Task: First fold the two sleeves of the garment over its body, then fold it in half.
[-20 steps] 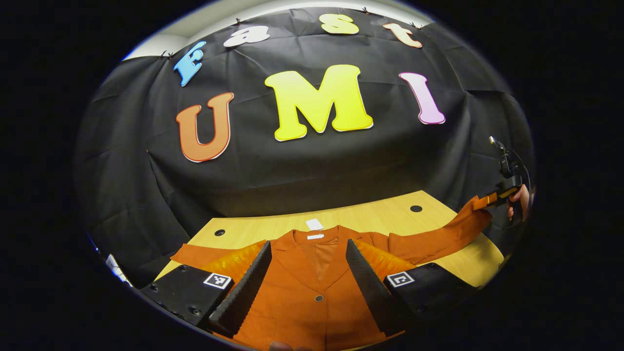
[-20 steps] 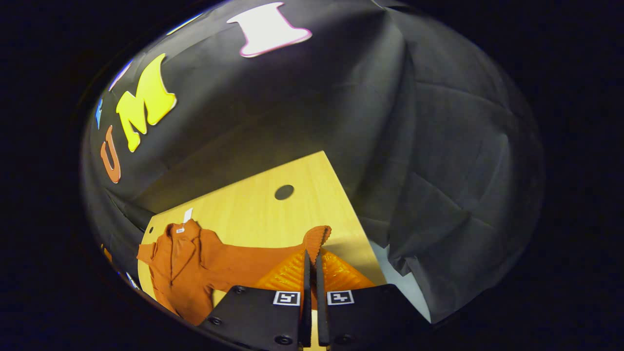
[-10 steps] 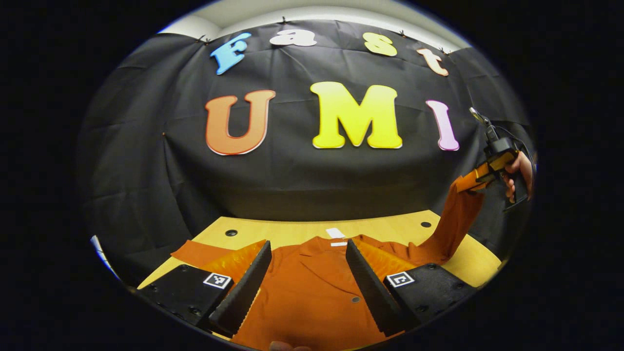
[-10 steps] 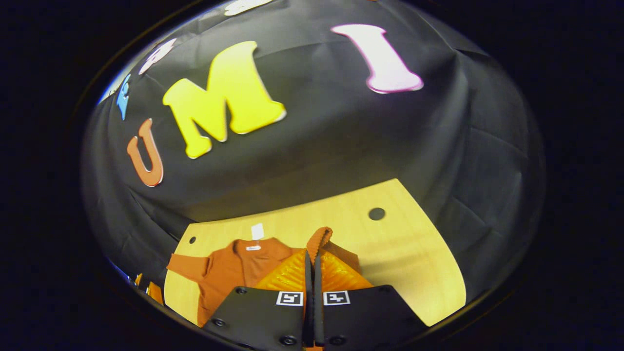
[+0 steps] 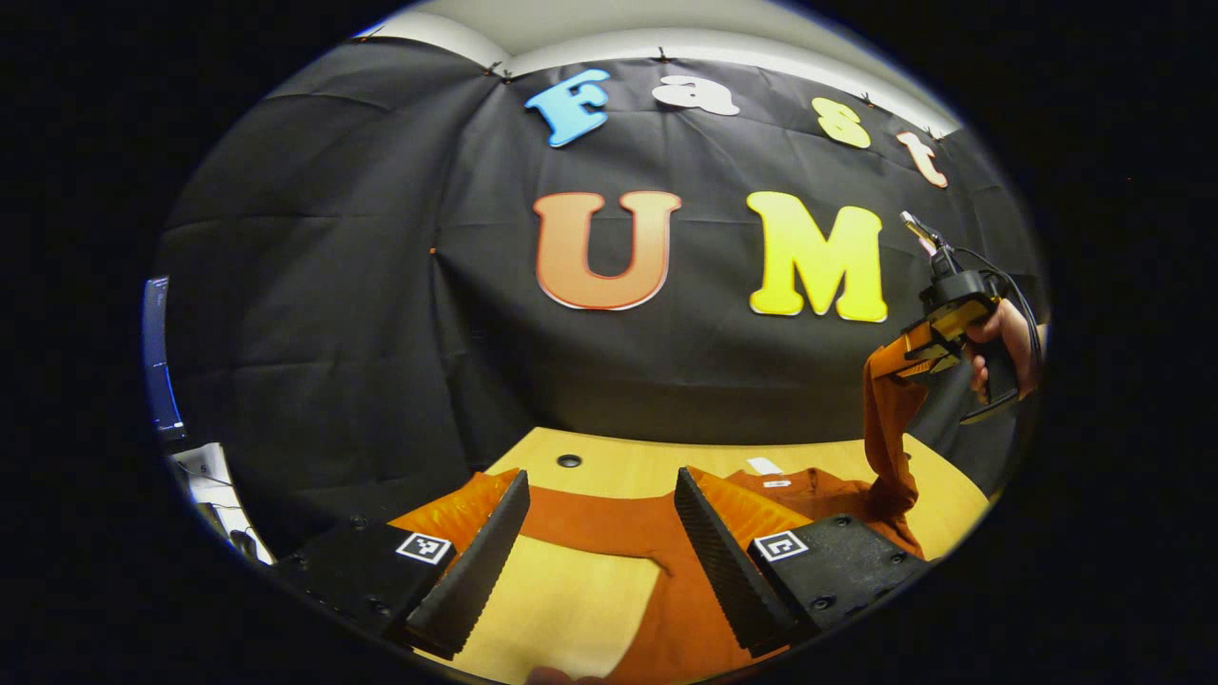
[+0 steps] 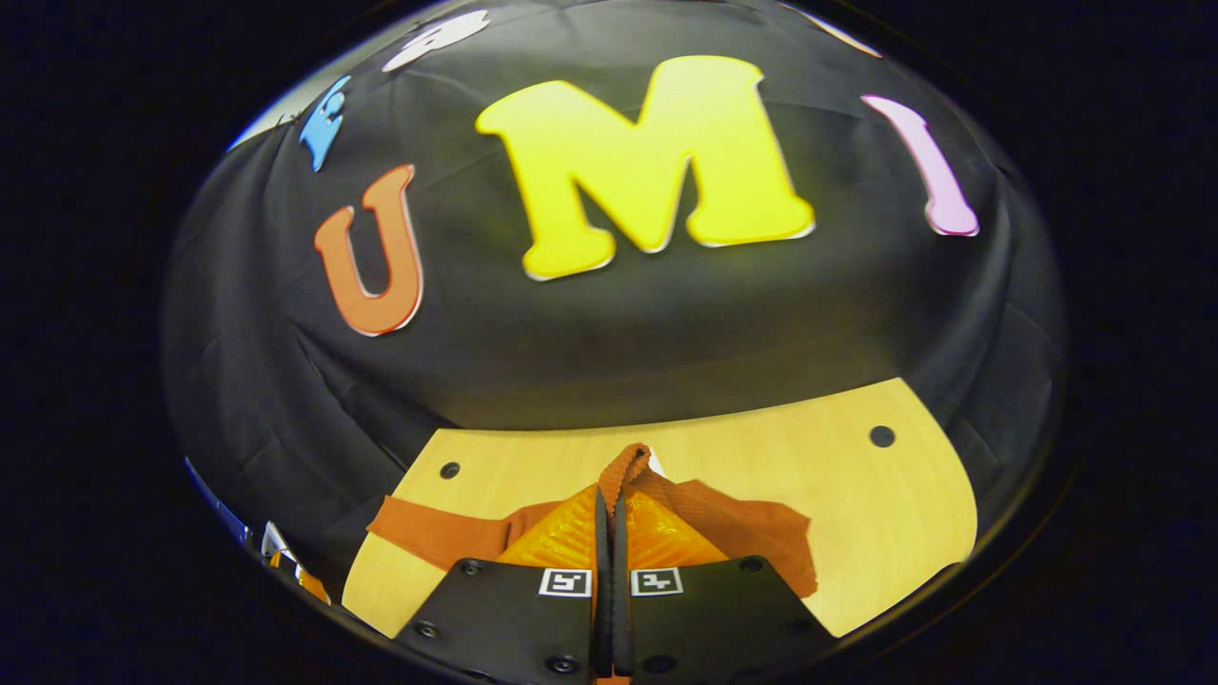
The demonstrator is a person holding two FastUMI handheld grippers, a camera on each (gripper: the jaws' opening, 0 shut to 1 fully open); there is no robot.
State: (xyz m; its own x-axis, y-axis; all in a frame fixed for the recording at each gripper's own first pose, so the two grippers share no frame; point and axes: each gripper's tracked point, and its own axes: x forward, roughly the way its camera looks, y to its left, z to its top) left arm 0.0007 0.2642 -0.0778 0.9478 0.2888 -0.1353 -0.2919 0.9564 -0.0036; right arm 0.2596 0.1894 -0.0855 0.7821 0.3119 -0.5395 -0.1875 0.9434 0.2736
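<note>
The rust-orange jacket (image 5: 685, 609) is seen lying on the desk (image 5: 571, 590), its collar toward the far edge. In the right gripper view, the right claw (image 6: 613, 504) is closed on the cuff of one sleeve (image 6: 623, 463), both fingers pressed together on the cloth. In the left gripper view, that claw (image 5: 918, 357) is held in a hand (image 5: 999, 333) high above the desk's right side, and the sleeve (image 5: 890, 428) hangs almost straight down from it to the shoulder. A second ago the same sleeve was stretched low and outward past the right edge; it has since been raised and brought inward. The left claw (image 5: 599, 514) is spread wide, gripping nothing, and has been swung toward the other sleeve (image 5: 590, 518), which lies flat.
</note>
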